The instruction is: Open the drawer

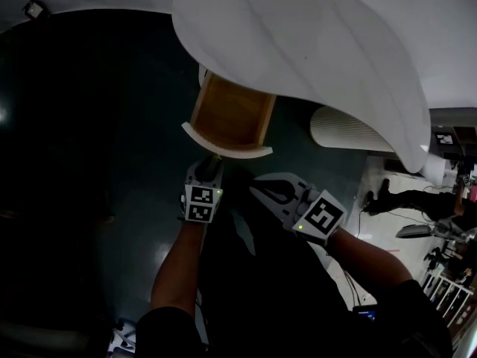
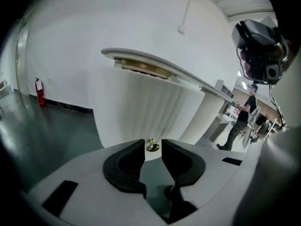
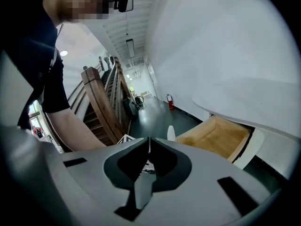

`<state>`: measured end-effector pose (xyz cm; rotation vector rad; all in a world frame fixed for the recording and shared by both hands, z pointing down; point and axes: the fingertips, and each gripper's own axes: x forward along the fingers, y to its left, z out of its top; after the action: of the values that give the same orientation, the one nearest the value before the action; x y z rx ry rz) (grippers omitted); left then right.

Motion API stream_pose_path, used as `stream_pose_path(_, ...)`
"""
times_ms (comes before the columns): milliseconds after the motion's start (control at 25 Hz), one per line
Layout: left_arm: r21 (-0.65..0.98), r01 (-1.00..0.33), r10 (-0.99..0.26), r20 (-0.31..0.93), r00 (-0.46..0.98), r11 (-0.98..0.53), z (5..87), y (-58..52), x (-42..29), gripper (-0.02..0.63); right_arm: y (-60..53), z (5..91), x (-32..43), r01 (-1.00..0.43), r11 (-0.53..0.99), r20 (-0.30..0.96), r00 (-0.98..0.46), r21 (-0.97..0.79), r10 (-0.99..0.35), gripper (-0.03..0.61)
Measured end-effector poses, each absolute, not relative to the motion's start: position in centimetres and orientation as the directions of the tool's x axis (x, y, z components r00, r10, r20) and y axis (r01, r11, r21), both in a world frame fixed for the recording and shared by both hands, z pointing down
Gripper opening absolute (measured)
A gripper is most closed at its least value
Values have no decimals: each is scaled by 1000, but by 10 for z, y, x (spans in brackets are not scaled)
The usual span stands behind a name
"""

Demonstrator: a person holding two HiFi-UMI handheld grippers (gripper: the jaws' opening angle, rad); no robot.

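Room: dark green floor (image 1: pixel 89 125) under a white, curved table top (image 1: pixel 313 43) on a ribbed white base (image 2: pixel 146 112).

Item: drawer (image 1: pixel 231 114), set just under the table top. It stands pulled well out, its bare wood inside open to view behind a curved white front. The job looks largely done.

Fitting: one small brass knob (image 2: pixel 152 146) in the middle of the front, the only place to take hold.

Left gripper (image 1: pixel 212 161): at the drawer front, jaws narrowed to a small gap with the knob at their tips; the pads appear to bear on both its sides.

Right gripper (image 3: pixel 149 142): off to the side and clear of the drawer, jaws together with nothing between them.

Handling (judged): stiff wooden box, fairly light while empty, and likely to slide straight. The knob is smooth, round and small, so a grip could slip. Pull in line with the drawer and avoid twisting. Drawn too far, the drawer might drop from its runners.
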<state>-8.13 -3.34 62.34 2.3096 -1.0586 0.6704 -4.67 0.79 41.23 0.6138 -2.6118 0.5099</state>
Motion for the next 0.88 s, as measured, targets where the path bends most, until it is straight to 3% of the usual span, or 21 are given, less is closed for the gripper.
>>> stream_pose_path(520, 264, -855, -700, 492, 517, -446, 485, -43, -121, 98, 1, 337, -48, -497, 828, 383, -840, -260, -384, 18)
stream_pose_path(880, 206, -872, -796, 356, 489, -443, 361, -53, -140, 71, -10, 293, -43, -493, 834, 334, -851, -246, -405, 17)
